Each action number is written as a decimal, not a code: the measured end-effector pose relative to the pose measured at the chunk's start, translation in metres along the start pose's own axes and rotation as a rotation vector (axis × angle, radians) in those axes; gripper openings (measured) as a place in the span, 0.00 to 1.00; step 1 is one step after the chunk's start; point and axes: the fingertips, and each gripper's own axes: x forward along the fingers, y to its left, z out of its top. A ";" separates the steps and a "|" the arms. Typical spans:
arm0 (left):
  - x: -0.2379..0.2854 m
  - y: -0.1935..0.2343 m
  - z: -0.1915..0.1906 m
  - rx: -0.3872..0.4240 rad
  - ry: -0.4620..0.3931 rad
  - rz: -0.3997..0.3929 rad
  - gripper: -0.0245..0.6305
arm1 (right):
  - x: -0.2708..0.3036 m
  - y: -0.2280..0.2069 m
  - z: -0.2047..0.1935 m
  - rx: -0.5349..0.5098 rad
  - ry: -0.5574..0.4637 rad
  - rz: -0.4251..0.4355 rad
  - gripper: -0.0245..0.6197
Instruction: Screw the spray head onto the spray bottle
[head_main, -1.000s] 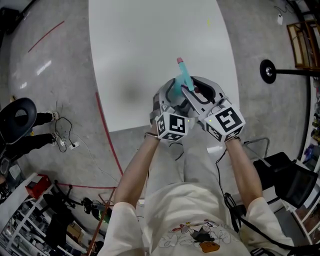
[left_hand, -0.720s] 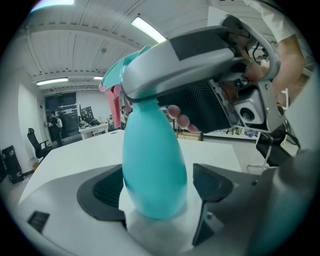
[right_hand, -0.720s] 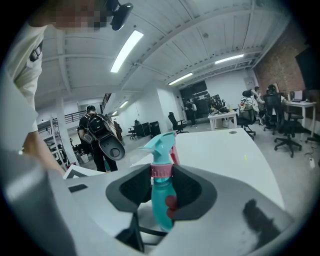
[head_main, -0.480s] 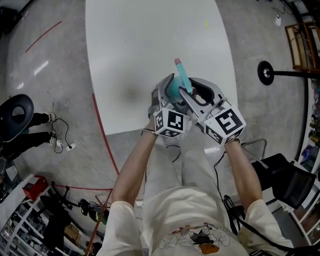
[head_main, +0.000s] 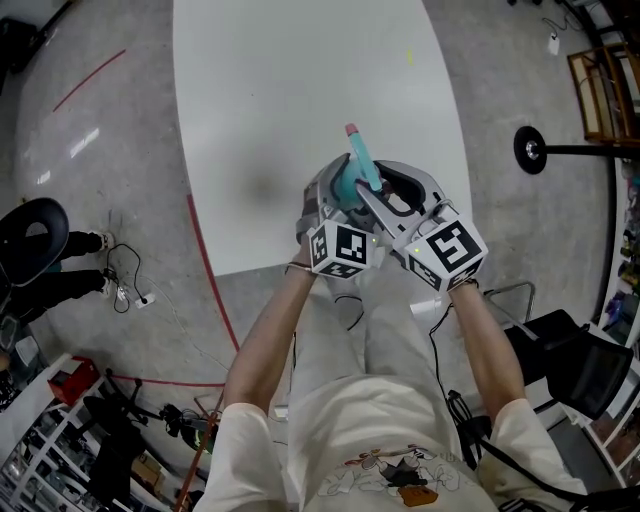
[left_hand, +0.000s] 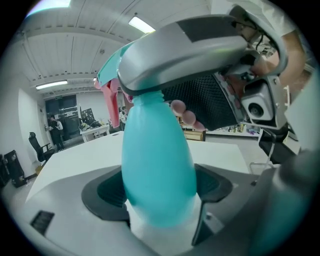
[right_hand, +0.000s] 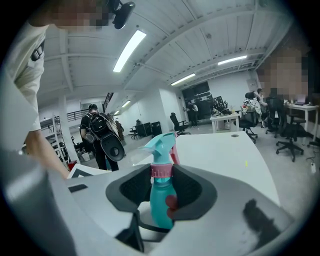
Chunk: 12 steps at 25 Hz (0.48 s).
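Observation:
A teal spray bottle is held upright over the near edge of the white table. Its teal spray head, with a pink trigger, sits on the neck by a pink collar. My right gripper is shut on the spray head at that collar. My left gripper is lower down, around the bottle's body. Its jaws have just been opening and stand wide, with the body between the pads. In the head view the left gripper and the right gripper are side by side.
On the grey floor a black round stand base lies to the right and a black chair to the left. A red tape line runs beside the table. A person with a backpack stands beyond the table.
Both grippers and the bottle stay at the table's near edge. Only the head view has shifted a little.

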 end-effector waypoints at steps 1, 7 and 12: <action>-0.003 0.000 0.004 -0.005 0.001 -0.005 0.66 | -0.002 0.002 0.004 -0.013 -0.006 0.004 0.25; -0.048 0.002 0.058 -0.016 -0.010 -0.066 0.66 | -0.030 0.032 0.063 -0.148 -0.077 0.075 0.25; -0.097 0.001 0.128 -0.017 -0.057 -0.175 0.66 | -0.066 0.066 0.140 -0.224 -0.165 0.201 0.25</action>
